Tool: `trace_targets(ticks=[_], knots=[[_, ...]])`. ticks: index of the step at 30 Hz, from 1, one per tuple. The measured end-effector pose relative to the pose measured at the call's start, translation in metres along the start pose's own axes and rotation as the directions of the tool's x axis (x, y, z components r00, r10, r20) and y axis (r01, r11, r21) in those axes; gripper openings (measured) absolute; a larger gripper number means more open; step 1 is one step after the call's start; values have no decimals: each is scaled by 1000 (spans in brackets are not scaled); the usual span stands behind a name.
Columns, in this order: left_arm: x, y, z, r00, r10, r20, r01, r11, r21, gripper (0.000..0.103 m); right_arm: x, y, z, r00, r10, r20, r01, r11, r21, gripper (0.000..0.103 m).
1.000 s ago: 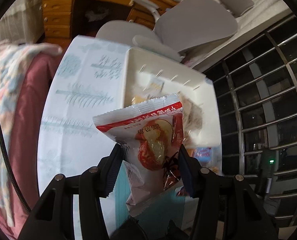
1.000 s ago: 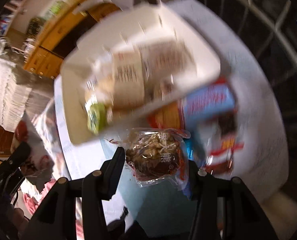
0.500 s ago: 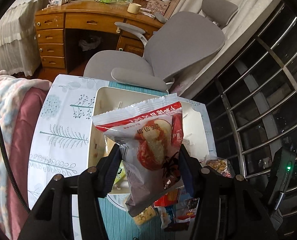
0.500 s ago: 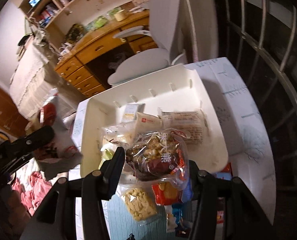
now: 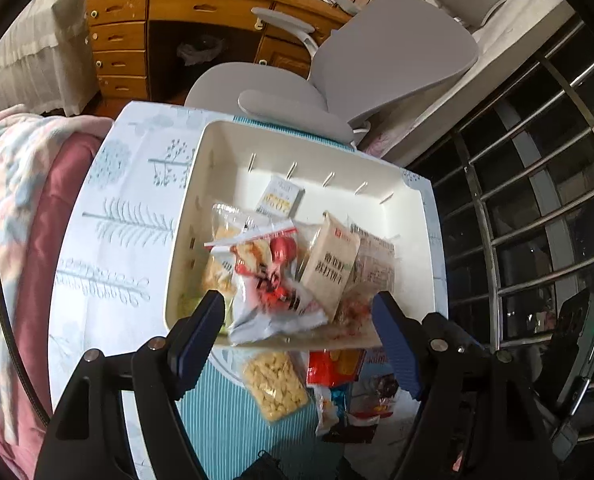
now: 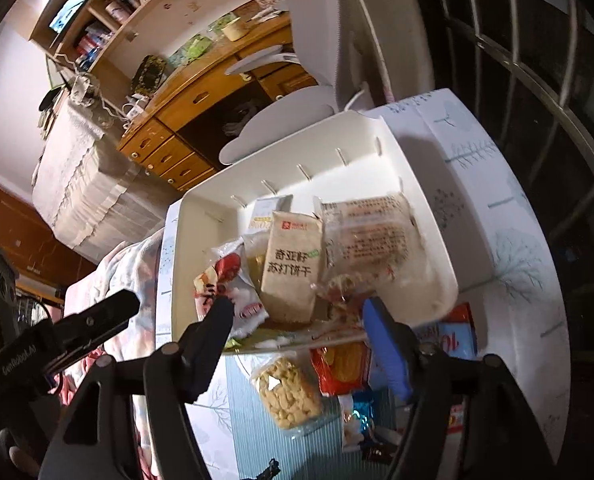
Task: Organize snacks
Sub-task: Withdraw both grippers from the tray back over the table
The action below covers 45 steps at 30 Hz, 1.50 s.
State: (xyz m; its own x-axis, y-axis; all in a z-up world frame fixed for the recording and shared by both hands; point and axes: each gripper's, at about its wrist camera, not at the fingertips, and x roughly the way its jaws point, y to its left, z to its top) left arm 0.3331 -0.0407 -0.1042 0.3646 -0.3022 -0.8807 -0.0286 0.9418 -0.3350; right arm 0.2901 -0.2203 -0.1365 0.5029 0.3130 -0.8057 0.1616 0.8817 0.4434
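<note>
Now we see the red-and-white snack packet (image 5: pixel 271 284) lying in the white bin (image 5: pixel 201 200), long axis slanting toward the near wall, beside the tan cracker pack (image 5: pixel 329 266). Our left gripper (image 5: pixel 297 316) and right gripper (image 6: pixel 297 316) have just been opening; both jaws stand wide with nothing gripped. Loose snacks, including a peanut bag (image 5: pixel 275 386), crowd the table (image 5: pixel 121 216) just below the bin.

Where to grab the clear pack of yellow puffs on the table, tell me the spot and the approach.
Take the clear pack of yellow puffs across its narrow width at mid-length, coming straight down from above. It lies flat on the striped cloth, its long sides look free, and the red packet lies close on one side, so keep the fingers clear of it.
</note>
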Motion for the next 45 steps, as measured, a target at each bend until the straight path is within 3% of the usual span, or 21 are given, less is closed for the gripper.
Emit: trace_targets(ticks=[8,24,29,35,40,45], knots=[[-24,21,-37,998,-59,-16,59,998,-16,75,-18,4,-45,998,-57,11,57,998,17,72],[-84,55,-125,999,-19,-30,21,996,83,82,-55,6,-162,987,-160,14,158,982,104,74],[-90,59,-138,999,-10,-37,13,994,105,82,-62,4,-187,968,-248,29,244,966,90,74],[-95,52,-144,999,1,-46,5,991,131,83,-68,-6,-197,952,-298,63,296,954,42,74],[-94,41,-139,999,19,-38,-13,990,142,86,-68,-24,-188,955,-284,82,285,959,5,74],[-85,20,-133,998,66,-5,-63,971,233,86,-65,-45,-168,940,-329,90,336,940,-68,74]])
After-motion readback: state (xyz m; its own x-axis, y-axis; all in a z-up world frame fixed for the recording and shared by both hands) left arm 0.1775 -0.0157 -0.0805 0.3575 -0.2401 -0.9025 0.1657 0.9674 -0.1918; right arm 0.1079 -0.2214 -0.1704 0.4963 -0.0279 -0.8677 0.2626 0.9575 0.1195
